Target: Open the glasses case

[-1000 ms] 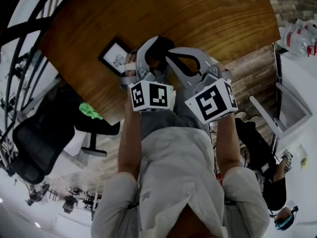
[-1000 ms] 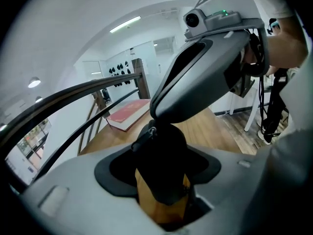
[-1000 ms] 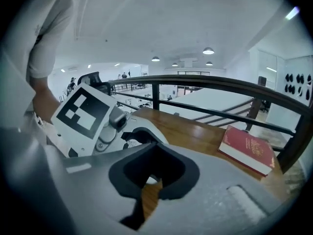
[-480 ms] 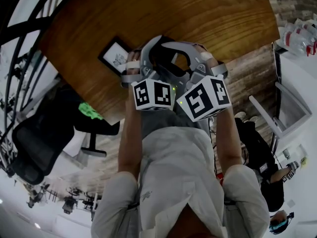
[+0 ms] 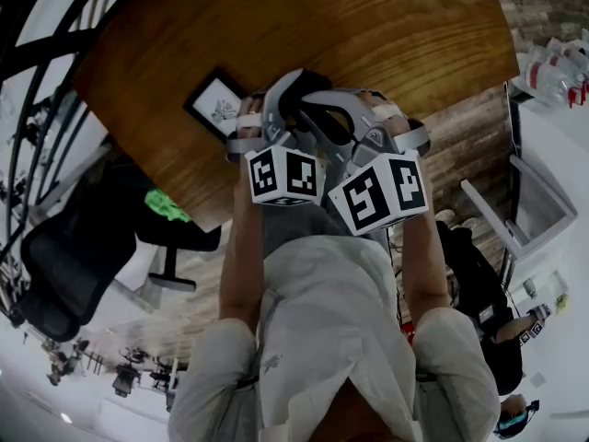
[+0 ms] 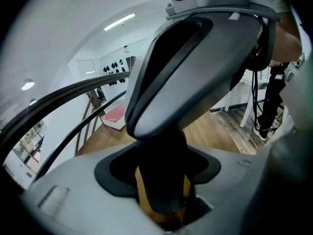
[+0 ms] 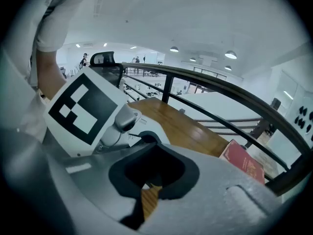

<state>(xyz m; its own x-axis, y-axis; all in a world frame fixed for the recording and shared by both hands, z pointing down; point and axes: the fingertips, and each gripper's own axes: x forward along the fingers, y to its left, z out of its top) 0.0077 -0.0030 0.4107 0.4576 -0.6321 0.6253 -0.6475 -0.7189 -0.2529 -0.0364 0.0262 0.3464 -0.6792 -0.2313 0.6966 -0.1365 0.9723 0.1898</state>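
Observation:
In the head view both grippers meet over the wooden table (image 5: 386,35). My left gripper (image 5: 279,95) is shut on the black glasses case (image 5: 302,85), which also shows as a dark body (image 6: 164,180) between its jaws in the left gripper view. My right gripper (image 5: 320,110) reaches in from the right, its grey finger (image 6: 195,67) looming over the case. Its jaws have just been closing and now stand shut, pads together (image 7: 146,187). I see nothing clearly between them, only a slit of table wood.
A small framed picture (image 5: 213,104) lies on the table left of the grippers. A red book (image 7: 244,163) sits near the table's edge by a black railing (image 7: 220,94). A black office chair (image 5: 74,265) and a white chair (image 5: 515,210) stand on the floor.
The right gripper's jaws spread wide half a second ago and are closed again now. That gripper has rolled, turning its marker cube. The left gripper and case stayed put.

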